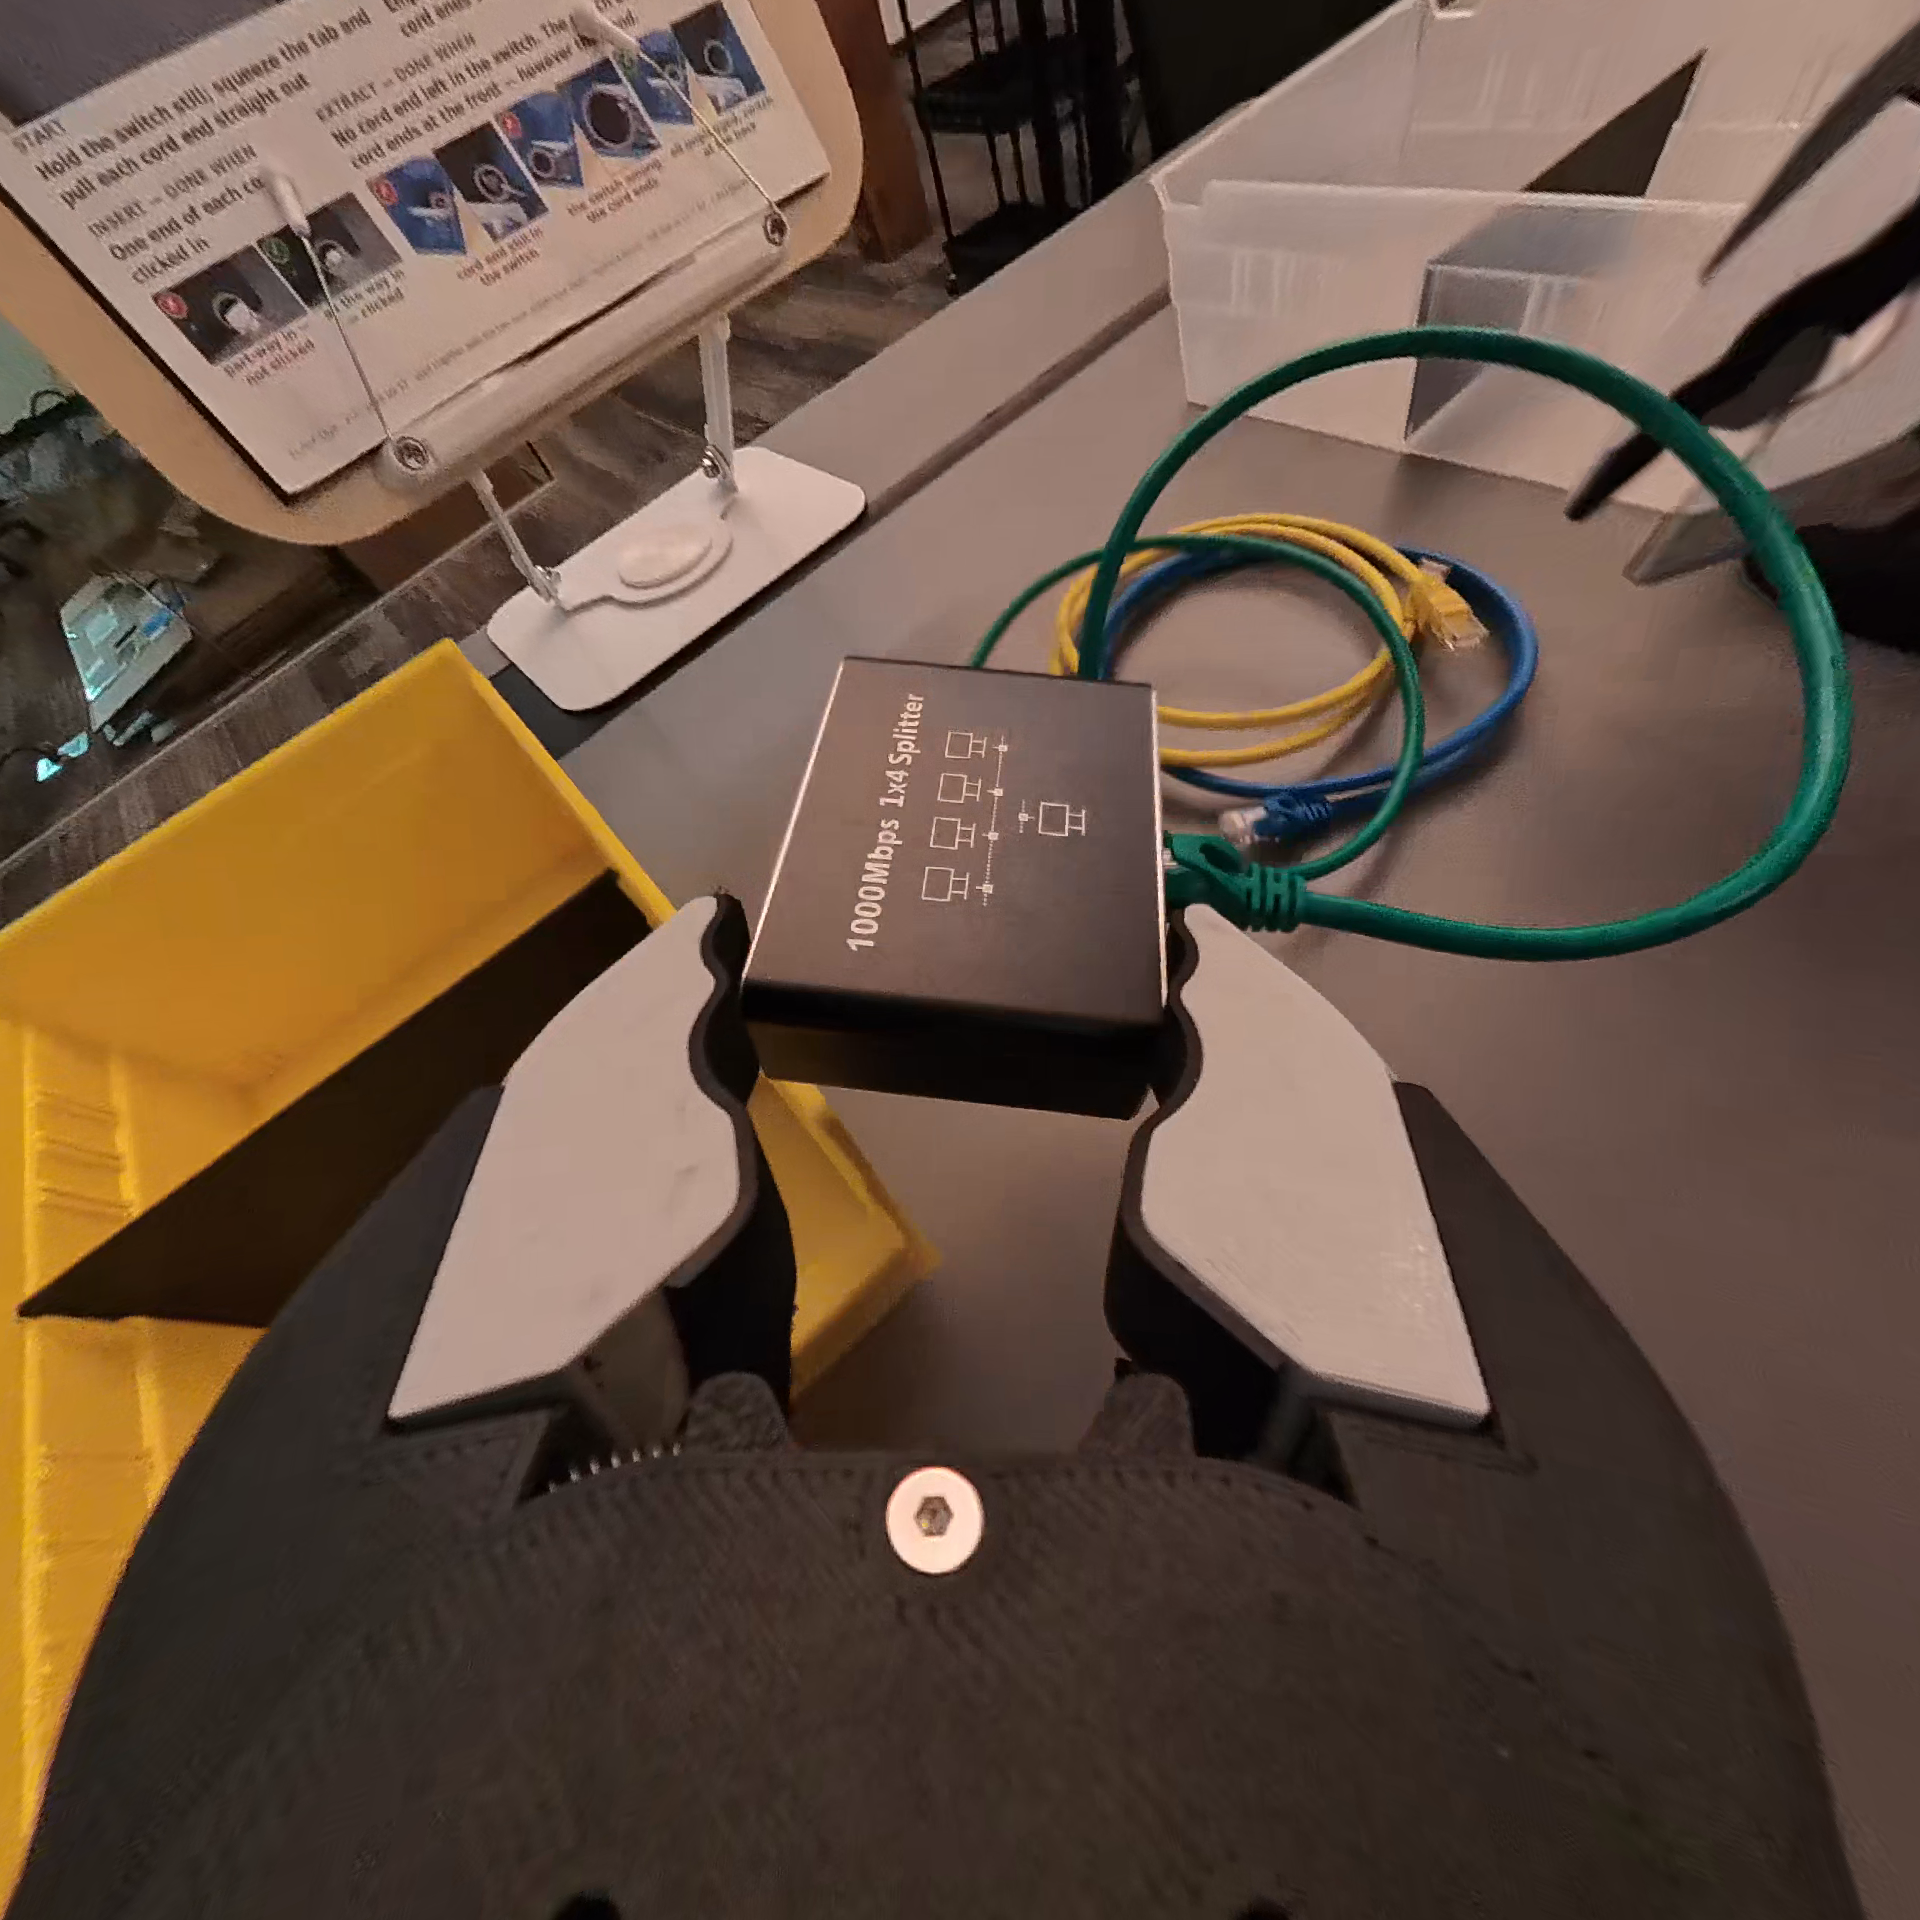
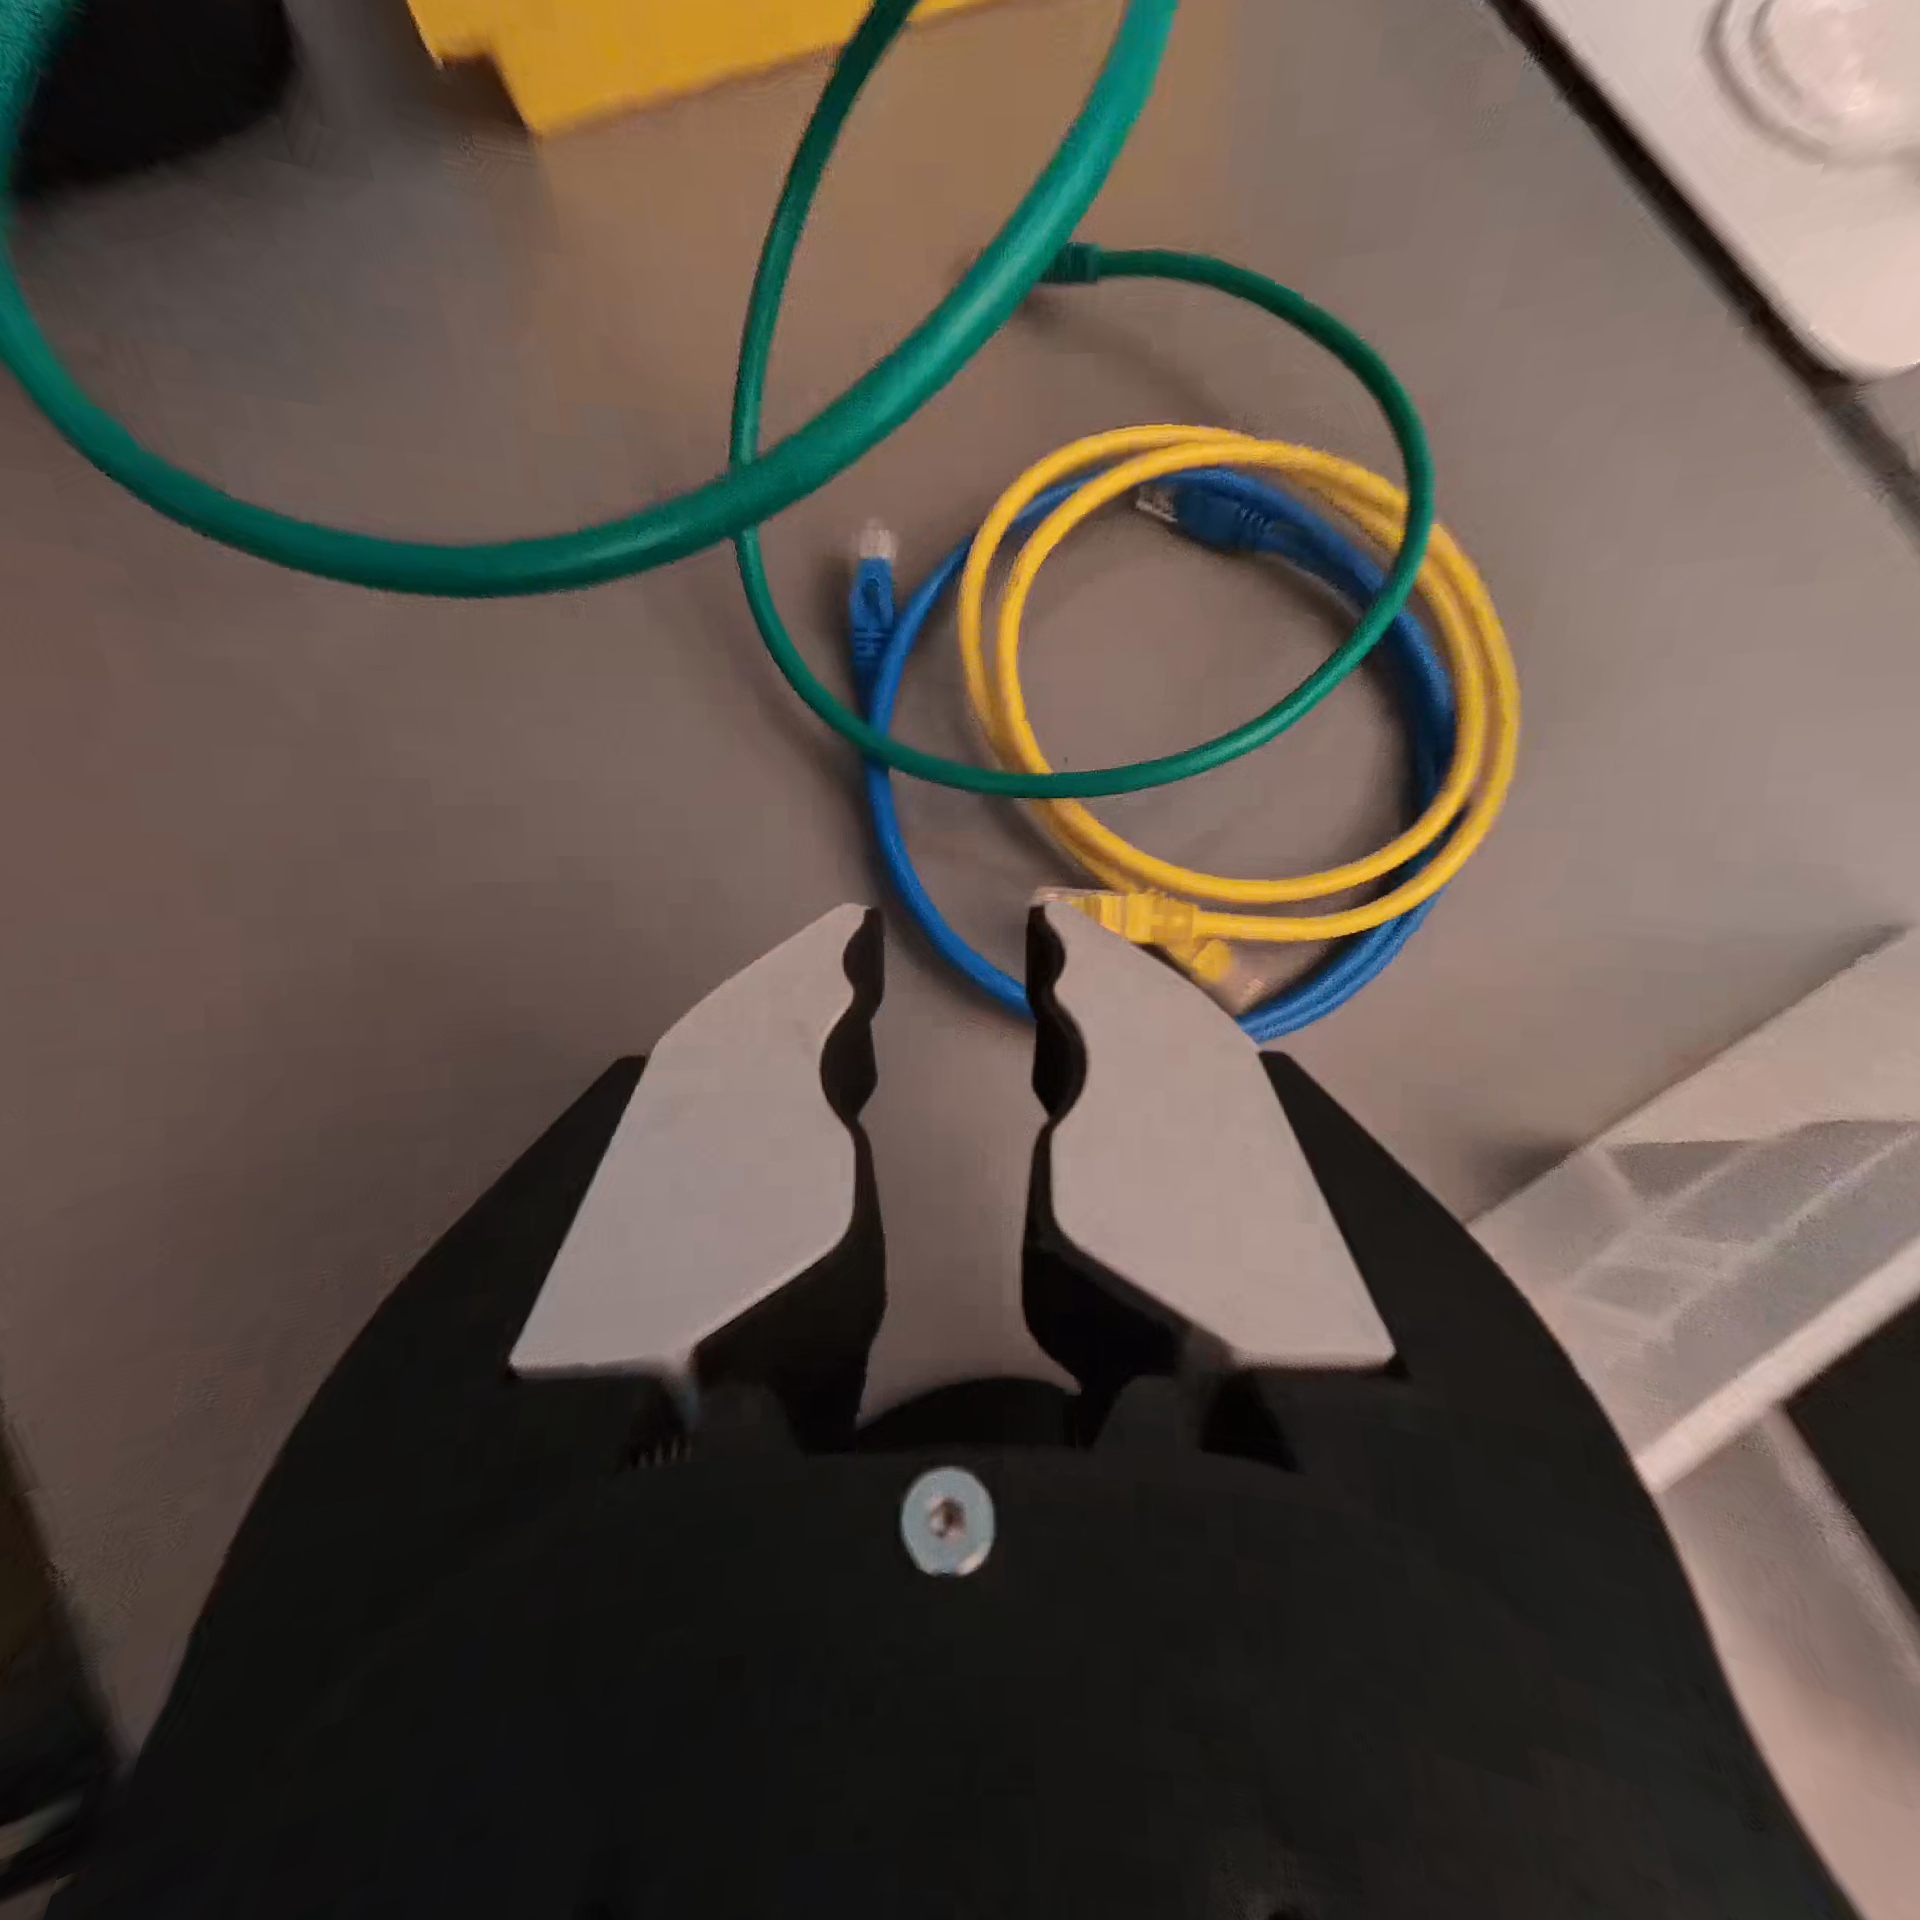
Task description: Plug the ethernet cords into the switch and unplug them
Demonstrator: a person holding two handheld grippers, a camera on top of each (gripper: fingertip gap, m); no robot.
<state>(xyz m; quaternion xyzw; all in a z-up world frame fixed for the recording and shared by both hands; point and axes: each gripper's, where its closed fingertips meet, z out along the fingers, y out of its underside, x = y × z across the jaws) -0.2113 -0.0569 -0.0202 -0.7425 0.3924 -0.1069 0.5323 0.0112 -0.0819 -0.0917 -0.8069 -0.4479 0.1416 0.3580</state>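
My left gripper point(image 1: 956, 935) is shut on the black switch point(image 1: 966, 831) and holds it by its near end over the grey table. A green cord point(image 1: 1808, 665) has one plug point(image 1: 1205, 868) in the switch's right side and loops high to the right. A yellow cord point(image 1: 1299, 717) and a blue cord point(image 1: 1507, 665) lie coiled on the table behind the switch. In the right wrist view my right gripper point(image 2: 954, 925) is open with a narrow gap and empty, just above the blue cord point(image 2: 914, 894). The yellow plug point(image 2: 1164, 925) lies beside its right fingertip point(image 2: 1049, 925). The green cord point(image 2: 935, 353) loops beyond.
A yellow bin point(image 1: 260, 987) stands left of the switch. An instruction sheet point(image 1: 416, 208) sits on a white stand point(image 1: 675, 582) at the back left. A clear plastic box point(image 1: 1455, 260) stands at the back right; it also shows in the right wrist view point(image 2: 1714, 1247). The yellow plug point(image 2: 1164, 925) is closer to my right gripper, around 6 cm from its tips; the left tips are 25 cm off. The left camera catches it too, in the left wrist view point(image 1: 1430, 589).
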